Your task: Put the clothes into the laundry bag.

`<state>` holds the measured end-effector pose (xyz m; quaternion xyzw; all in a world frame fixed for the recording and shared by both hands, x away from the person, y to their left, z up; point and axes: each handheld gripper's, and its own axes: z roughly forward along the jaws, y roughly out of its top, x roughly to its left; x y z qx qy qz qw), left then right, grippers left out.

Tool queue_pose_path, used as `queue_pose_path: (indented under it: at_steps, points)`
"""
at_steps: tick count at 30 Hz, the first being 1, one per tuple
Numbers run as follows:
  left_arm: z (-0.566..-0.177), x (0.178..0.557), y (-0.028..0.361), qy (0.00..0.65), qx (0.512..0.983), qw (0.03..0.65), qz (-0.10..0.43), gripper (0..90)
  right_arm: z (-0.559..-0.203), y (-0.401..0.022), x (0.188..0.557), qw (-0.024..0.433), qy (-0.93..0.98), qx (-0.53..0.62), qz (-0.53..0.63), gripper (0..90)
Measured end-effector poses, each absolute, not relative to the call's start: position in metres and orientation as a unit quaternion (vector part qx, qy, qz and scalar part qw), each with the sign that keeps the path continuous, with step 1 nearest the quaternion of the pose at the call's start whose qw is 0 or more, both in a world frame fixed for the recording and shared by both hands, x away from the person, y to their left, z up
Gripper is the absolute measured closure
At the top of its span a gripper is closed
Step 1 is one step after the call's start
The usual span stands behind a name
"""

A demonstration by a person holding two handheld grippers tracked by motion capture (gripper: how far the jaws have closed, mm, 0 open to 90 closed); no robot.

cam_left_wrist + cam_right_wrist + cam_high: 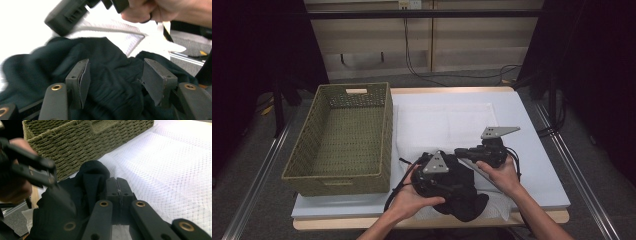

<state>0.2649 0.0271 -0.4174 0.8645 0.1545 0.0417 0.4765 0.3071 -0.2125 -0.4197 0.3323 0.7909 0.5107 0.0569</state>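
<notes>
Left gripper [432, 184] hangs over a dark garment [462, 192] with its jaws apart; in the left gripper view the cloth [105, 75] lies between and under the pads, which do not press on it. Right gripper [460, 152] has its jaws fully together, and in the right gripper view the pads meet with nothing seen between them, a hump of the cloth [92, 176] just beside the tips.

Crumpled in a heap, the garment sits at the near edge of the table [532, 130] on a white mesh sheet [447, 122], right of the wicker basket [343, 137]. Its long axis and heading cannot be told. No writing or label can be read.
</notes>
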Motion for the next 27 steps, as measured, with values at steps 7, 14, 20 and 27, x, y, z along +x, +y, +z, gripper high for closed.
queue_pose_path:
  at_steps: [7,14,20,27]
  points:
    - [-0.411,0.272,0.055,0.199,0.844,0.493,0.068,40.7,-0.421,-0.213,0.308,0.054,0.791,0.333,0.510,89.9]
    - [-0.431,0.278,0.051,0.220,0.851,0.471,0.078,26.0,-0.421,-0.212,0.308,0.055,0.792,0.333,0.508,89.8]
    - [-0.432,0.281,0.051,0.218,0.852,0.469,0.085,21.0,-0.422,-0.212,0.307,0.054,0.794,0.331,0.507,89.9]
    - [-0.436,0.287,0.057,0.231,0.853,0.457,0.100,17.2,-0.421,-0.212,0.308,0.055,0.794,0.331,0.507,89.8]
